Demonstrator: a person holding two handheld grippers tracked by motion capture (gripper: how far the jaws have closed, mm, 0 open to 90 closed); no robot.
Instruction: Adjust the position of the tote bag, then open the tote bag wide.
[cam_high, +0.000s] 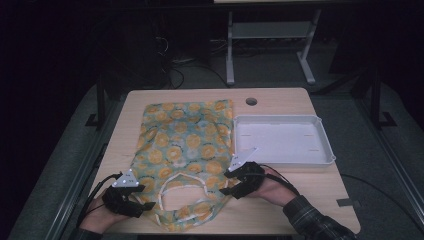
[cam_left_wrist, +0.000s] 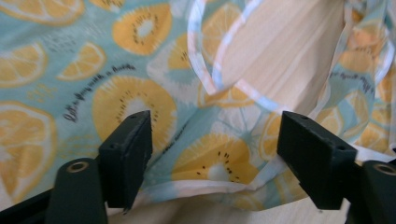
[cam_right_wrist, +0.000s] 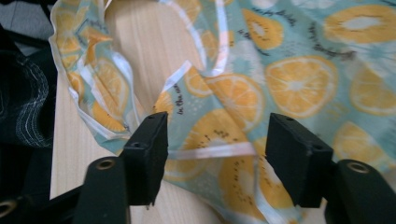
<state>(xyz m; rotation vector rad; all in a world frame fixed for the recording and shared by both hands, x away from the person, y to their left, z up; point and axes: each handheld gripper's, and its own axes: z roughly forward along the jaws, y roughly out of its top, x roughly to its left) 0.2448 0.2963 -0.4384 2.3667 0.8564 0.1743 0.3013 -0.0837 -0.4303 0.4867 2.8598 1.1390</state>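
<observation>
A teal cloth bag (cam_high: 185, 145) printed with orange slices lies flat on the wooden table (cam_high: 310, 182), its white-trimmed handles (cam_high: 182, 187) toward the near edge. My left gripper (cam_high: 147, 204) sits at the bag's near left corner. In the left gripper view the bag's hem (cam_left_wrist: 205, 175) lies between the wide-apart jaws of the left gripper (cam_left_wrist: 215, 135), and the pads do not press it. My right gripper (cam_high: 225, 185) is at the bag's near right side. In the right gripper view the right gripper (cam_right_wrist: 217, 135) stands open over the fabric (cam_right_wrist: 289, 84) and a white trim strip (cam_right_wrist: 210, 151).
A shallow white tray (cam_high: 327, 150) sits on the table right of the bag, close behind the right hand. A round cable hole (cam_high: 251, 101) is near the far edge. Bare wood lies in front of the tray. A desk frame (cam_high: 230, 50) stands on the floor beyond.
</observation>
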